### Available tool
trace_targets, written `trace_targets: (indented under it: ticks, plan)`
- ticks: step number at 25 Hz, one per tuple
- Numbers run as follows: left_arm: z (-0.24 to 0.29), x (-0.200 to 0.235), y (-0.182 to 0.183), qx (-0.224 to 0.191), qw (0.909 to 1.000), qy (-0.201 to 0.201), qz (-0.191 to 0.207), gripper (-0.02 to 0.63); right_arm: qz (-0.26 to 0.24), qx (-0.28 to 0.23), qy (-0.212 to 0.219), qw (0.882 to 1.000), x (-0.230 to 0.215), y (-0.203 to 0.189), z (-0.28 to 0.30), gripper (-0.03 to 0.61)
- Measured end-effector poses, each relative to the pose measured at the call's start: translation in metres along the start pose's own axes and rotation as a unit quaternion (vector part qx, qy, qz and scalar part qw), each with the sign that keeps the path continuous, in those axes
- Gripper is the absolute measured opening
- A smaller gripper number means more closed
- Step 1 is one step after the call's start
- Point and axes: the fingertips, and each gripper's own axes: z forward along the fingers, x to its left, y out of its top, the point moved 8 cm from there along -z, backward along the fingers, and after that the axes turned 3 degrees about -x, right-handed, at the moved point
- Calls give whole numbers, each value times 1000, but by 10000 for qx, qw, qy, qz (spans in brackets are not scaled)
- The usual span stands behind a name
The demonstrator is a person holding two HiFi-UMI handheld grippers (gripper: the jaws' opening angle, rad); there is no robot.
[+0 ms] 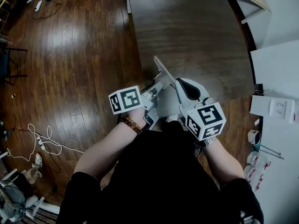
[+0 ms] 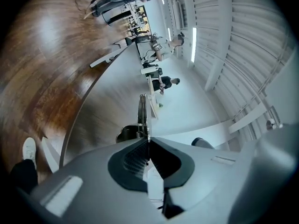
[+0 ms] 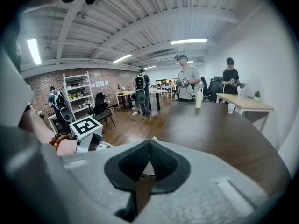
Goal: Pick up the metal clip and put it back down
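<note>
The metal clip [image 1: 162, 68] is a long flat silver piece. It hangs over the near edge of the dark table [image 1: 196, 41]. My left gripper [image 1: 162, 80] is shut on the clip's lower end. In the left gripper view the clip [image 2: 141, 111] sticks straight out past the closed pads of the left gripper [image 2: 148, 141]. My right gripper [image 1: 180, 85] is close beside it on the right, jaws together. In the right gripper view the right gripper [image 3: 149, 143] has closed pads with a pale sliver behind them. I cannot tell whether it touches the clip.
The dark table [image 3: 219, 129] stretches ahead, with a white cup [image 3: 198, 99] at its far end and people [image 3: 187, 80] standing there. White furniture [image 1: 280, 69] flanks the right side. Cables [image 1: 42, 143] lie on the wood floor to the left.
</note>
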Motion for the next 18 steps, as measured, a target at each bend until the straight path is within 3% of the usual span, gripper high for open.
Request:
trace_targets:
  ticks: [12,18]
  plan:
    - [87,-1,-28,-477,9977,441,-169,18,171,-34,524,9985,-102,-25,-9,-9]
    - [184,-6,-54,-883,9917,814,-467,18,231,167,1038,9942,-212,-40,-16,-9]
